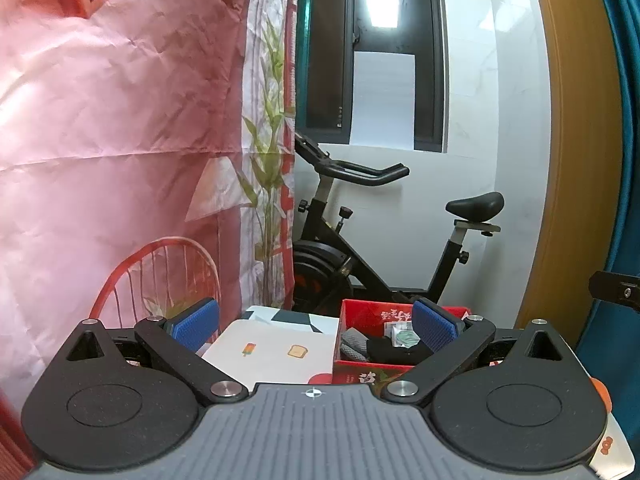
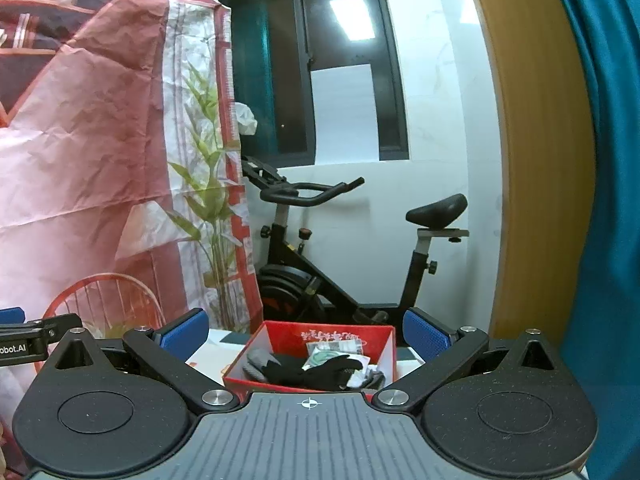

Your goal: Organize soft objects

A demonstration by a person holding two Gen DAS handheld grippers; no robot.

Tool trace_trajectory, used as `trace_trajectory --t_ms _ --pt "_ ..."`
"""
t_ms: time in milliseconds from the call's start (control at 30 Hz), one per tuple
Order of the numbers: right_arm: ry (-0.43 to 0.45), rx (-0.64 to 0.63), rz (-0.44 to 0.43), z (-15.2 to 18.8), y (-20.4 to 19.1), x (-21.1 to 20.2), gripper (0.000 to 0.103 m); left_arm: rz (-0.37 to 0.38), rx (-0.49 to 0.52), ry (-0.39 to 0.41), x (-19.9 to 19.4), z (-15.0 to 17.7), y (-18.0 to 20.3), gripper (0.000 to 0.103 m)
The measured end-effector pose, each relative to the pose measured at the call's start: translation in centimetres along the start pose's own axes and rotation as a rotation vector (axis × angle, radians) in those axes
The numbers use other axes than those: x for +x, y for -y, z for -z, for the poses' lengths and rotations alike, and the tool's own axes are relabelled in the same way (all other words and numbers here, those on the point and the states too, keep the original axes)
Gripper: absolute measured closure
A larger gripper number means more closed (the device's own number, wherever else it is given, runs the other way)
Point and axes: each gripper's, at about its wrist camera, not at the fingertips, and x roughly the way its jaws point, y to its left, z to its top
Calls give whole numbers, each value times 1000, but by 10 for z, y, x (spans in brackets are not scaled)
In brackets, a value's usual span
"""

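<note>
A red cardboard box (image 2: 362, 338) stands on a white table and holds soft items: black gloves (image 2: 320, 370), a grey cloth (image 2: 258, 360) and a small clear packet (image 2: 332, 350). My right gripper (image 2: 306, 334) is open and empty, raised just before the box. My left gripper (image 1: 316, 326) is open and empty, to the left of the box (image 1: 360, 312), over the white tabletop (image 1: 276, 356). The left gripper also shows at the left edge of the right wrist view (image 2: 24, 338).
A pink printed backdrop (image 1: 120, 120) hangs at the left. A black exercise bike (image 1: 380, 248) stands behind the table by a white wall and dark window. A wooden door frame (image 2: 540, 160) and teal curtain (image 2: 608, 200) are at the right.
</note>
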Motion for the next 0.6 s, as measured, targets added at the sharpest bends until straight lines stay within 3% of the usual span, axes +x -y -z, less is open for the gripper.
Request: trace_trajectory --t_ms 600 --pt "-5 8 1 2 2 1 0 -13 11 -7 1 1 0 0"
